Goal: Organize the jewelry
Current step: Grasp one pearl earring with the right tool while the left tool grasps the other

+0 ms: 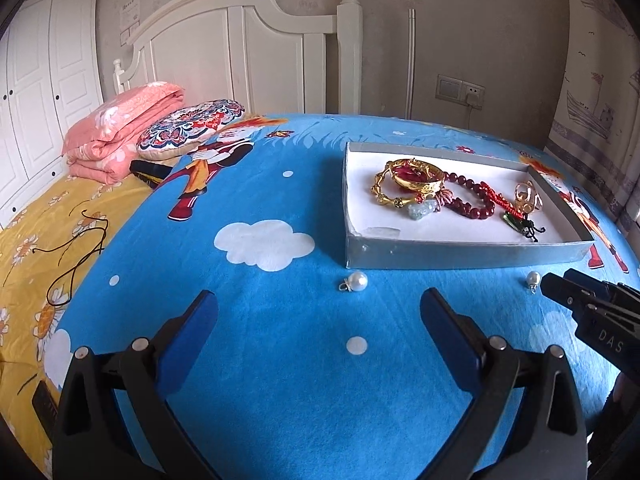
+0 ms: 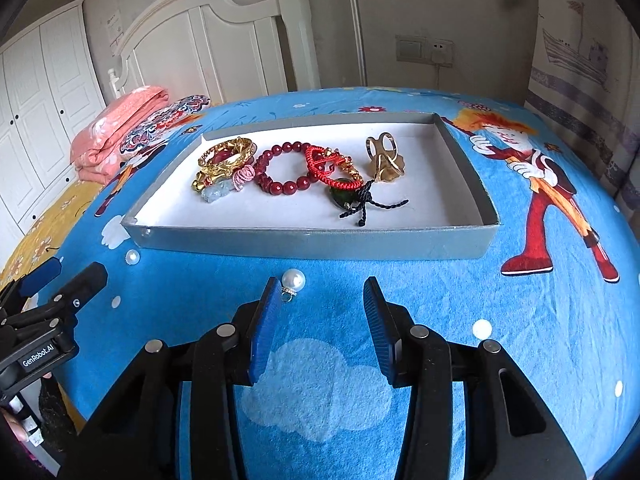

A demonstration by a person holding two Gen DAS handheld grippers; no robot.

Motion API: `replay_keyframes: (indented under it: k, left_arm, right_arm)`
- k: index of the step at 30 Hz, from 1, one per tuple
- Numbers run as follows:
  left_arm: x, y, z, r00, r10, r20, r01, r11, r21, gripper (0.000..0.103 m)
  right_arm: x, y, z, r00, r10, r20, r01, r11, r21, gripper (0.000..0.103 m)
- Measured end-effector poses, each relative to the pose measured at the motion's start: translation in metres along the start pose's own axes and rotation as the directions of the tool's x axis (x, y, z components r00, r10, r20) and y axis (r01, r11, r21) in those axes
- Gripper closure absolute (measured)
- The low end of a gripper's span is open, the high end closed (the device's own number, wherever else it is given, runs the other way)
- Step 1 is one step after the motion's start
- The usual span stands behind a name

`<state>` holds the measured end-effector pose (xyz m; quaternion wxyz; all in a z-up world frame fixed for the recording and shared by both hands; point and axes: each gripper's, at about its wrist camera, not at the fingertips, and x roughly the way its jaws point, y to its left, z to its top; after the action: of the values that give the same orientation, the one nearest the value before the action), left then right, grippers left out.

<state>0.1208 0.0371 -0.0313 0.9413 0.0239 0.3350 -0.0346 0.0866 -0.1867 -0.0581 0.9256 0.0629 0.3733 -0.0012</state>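
A shallow grey box (image 1: 460, 254) (image 2: 320, 242) lies on the blue cartoon blanket. It holds gold bangles (image 1: 408, 180) (image 2: 224, 160), a dark red bead bracelet (image 1: 468, 200) (image 2: 280, 172), a red cord bracelet (image 2: 328, 164), a green pendant on black cord (image 2: 346, 196) and a gold ring piece (image 2: 386, 156). Two pearl earrings lie loose in front of the box: one (image 1: 357, 281) (image 2: 132, 257) ahead of my open, empty left gripper (image 1: 318, 316), the other (image 1: 532, 279) (image 2: 293, 280) by the left fingertip of my open, empty right gripper (image 2: 322, 300).
A patterned round cushion (image 1: 192, 126) and a folded pink quilt (image 1: 116, 132) lie at the far left. A dark cord (image 1: 76, 256) lies on the yellow sheet. A white headboard (image 1: 240, 52) and a wall socket (image 1: 460, 90) stand behind the bed.
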Motion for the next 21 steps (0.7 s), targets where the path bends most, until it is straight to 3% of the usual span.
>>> replay_keyframes:
  k: [9, 14, 17, 19, 21]
  left_arm:
    - [0.008, -0.013, 0.005, 1.000, 0.000, -0.002, 0.001, 0.998, 0.059, 0.005]
    - [0.016, -0.009, 0.005, 1.000, -0.009, -0.030, 0.010, 0.999, 0.043, 0.005]
    - [0.020, -0.007, 0.006, 0.999, -0.010, -0.043, 0.012, 0.999, 0.037, 0.005]
    - [0.023, -0.006, 0.007, 0.998, -0.015, -0.053, 0.017, 0.999, 0.031, 0.005]
    - [0.025, -0.005, 0.008, 0.998, -0.019, -0.064, 0.021, 0.999, 0.026, 0.005]
  right_arm:
    - [0.006, 0.017, 0.005, 0.999, -0.027, -0.023, 0.026, 0.999, -0.025, 0.062]
    - [0.015, 0.021, 0.007, 0.997, -0.049, -0.057, 0.047, 0.998, -0.041, 0.065]
    - [0.016, 0.023, 0.008, 0.996, -0.061, -0.061, 0.057, 0.997, -0.054, 0.072]
    - [0.017, 0.026, 0.008, 0.996, -0.068, -0.059, 0.064, 0.995, -0.072, 0.087]
    - [0.016, 0.027, 0.007, 0.996, -0.065, -0.055, 0.060, 0.995, -0.083, 0.087]
